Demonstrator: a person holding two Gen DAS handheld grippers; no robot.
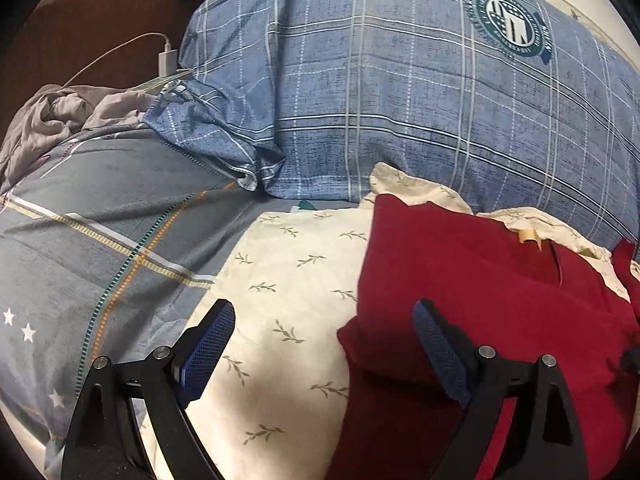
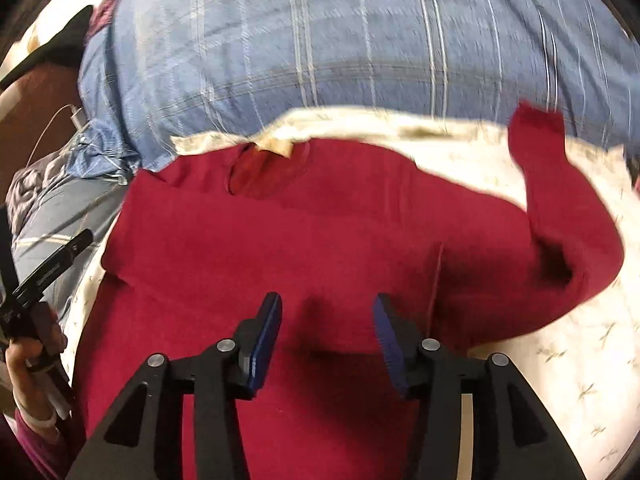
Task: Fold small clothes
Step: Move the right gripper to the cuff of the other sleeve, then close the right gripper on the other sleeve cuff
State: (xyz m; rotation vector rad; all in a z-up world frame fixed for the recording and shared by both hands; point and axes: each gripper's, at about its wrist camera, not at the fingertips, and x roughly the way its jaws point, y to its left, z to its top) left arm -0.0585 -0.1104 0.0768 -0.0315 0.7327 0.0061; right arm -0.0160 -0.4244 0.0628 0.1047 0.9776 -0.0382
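Closest in, the left gripper [image 1: 324, 320] hangs with its jaws spread wide and nothing between them; one blue pad [image 1: 208, 344] sits over the cream cloth, the other over the edge of the red garment [image 1: 480, 280]. The right gripper [image 2: 326, 312] has its jaws parted as well, hovering just above the middle of the red garment without pinching any of it. At the left edge of the right wrist view a hand [image 2: 28, 364] grips the black handle of the other tool.

The red garment lies spread on a cream sheet [image 1: 288, 288] printed with small olive leaf sprigs. Its left side is folded inward, while one sleeve [image 2: 560, 208] sticks out to the right, bent upward across the cream sheet. The neck opening [image 2: 268, 172] faces away, with a small tan tag [image 1: 528, 235] inside it; no lettering on it can be read.

Left of the cream sheet is a grey-blue bedcover [image 1: 100, 220] with white, yellow and teal stripes and a few white stars. Behind the garment rises a big blue plaid duvet [image 1: 400, 100], bunched and folded, carrying a round teal-and-white crest [image 1: 510, 20]; the ring of letters around it is too small to make out. Farther left, crumpled grey fabric [image 1: 60, 120] lies at the bed's edge, and beyond it a white charger plug [image 1: 166, 60] with its cable sits against a dark brown surface [image 1: 100, 20].
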